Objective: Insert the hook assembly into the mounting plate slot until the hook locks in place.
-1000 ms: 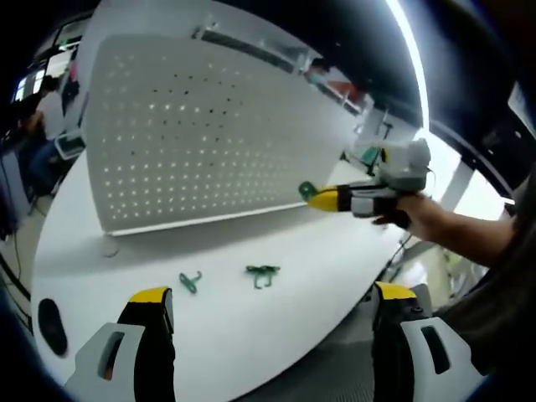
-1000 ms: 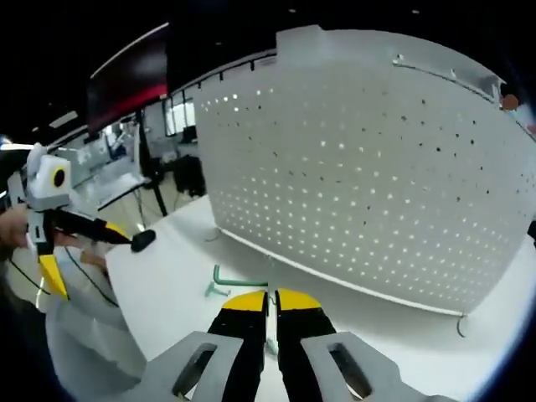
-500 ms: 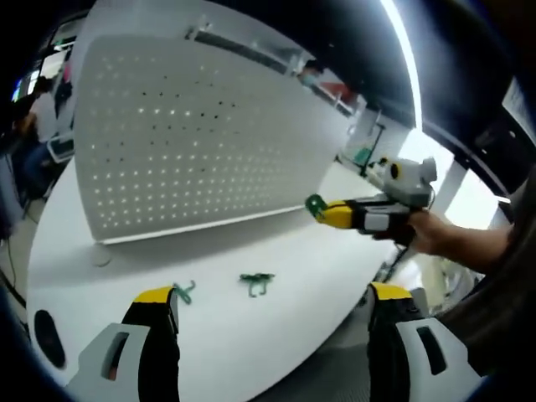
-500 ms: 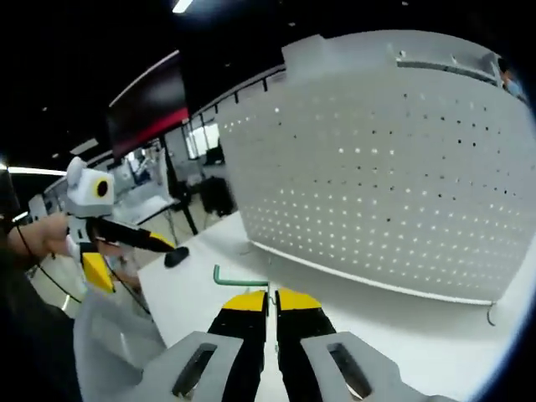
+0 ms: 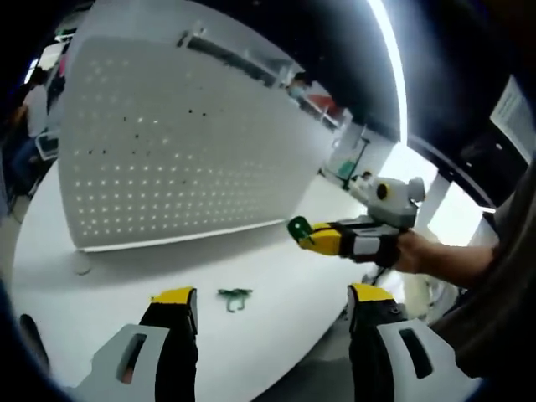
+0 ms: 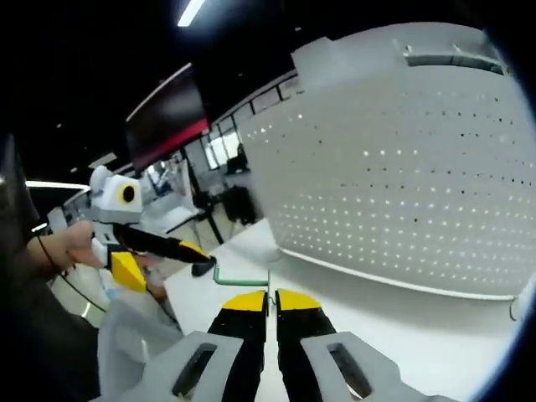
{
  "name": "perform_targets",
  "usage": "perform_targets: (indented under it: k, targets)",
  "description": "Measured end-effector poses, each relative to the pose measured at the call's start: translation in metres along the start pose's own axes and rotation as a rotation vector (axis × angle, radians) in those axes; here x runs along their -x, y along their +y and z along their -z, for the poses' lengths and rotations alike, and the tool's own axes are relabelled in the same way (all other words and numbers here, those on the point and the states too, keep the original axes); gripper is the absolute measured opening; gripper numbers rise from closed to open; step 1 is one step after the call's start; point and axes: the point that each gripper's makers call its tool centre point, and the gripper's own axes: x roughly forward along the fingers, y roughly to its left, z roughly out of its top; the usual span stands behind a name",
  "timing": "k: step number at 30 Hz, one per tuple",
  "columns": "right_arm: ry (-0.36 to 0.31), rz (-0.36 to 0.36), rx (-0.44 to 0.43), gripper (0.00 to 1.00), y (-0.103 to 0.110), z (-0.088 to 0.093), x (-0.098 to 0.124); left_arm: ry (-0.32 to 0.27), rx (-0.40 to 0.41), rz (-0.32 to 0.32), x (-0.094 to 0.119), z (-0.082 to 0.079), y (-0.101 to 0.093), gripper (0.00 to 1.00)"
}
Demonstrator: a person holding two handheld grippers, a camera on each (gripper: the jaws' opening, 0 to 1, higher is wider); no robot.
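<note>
A white pegboard mounting plate stands upright on the white table; it also rises ahead in the right gripper view. My right gripper is shut on a green hook, whose bent rod sticks out to the left of the jaws. In the left gripper view that right gripper comes in from the right, held by a hand, with the green hook at its tip, in the air short of the plate. My left gripper is open and holds nothing. A loose green hook lies on the table between its jaws.
A dark oval object lies near the table's left edge. The left gripper and the hand holding it show at the left of the right gripper view. Desks and windows stand in the dim room behind.
Both cameras have shifted. In the left gripper view the right gripper with its hook now sits lower and further left. The left gripper has grown larger in the right gripper view.
</note>
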Motion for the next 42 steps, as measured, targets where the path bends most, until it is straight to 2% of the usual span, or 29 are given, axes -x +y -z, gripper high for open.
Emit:
perform_targets:
  k: [3, 7, 11, 14, 18, 20, 25, 30, 42]
  targets:
    - [-0.017, -0.026, -0.02, 0.01, 0.004, -0.006, 0.002, -0.009, -0.008, 0.009, -0.001, -0.003, -0.002, 0.73]
    - [-0.046, -0.098, -0.058, 0.01, 0.016, -0.012, 0.002, -0.013, -0.011, 0.022, 0.0, -0.004, -0.003, 0.65]
    - [-0.047, -0.152, -0.077, 0.01, 0.026, -0.01, 0.001, -0.008, -0.02, 0.039, 0.0, -0.004, -0.007, 0.62]
    - [-0.068, -0.209, -0.14, 0.01, 0.036, -0.01, 0.002, -0.001, -0.027, 0.061, 0.002, -0.004, -0.01, 0.56]
    - [-0.072, -0.26, -0.155, 0.01, 0.047, -0.009, 0.002, -0.023, -0.008, 0.089, 0.007, -0.012, -0.013, 0.48]
    - [-0.069, -0.291, -0.169, 0.01, 0.053, -0.007, 0.001, -0.034, -0.008, 0.101, 0.007, -0.016, -0.016, 0.48]
    - [-0.083, -0.323, -0.188, 0.01, 0.06, -0.008, 0.0, -0.04, -0.03, 0.151, 0.006, -0.021, -0.028, 0.47]
    - [-0.104, -0.399, -0.197, 0.01, 0.075, -0.014, 0.003, -0.035, -0.03, 0.188, 0.003, -0.02, -0.035, 0.43]
    - [-0.14, -0.475, -0.262, 0.01, 0.086, -0.02, 0.007, -0.096, 0.051, 0.247, 0.007, -0.034, -0.039, 0.32]
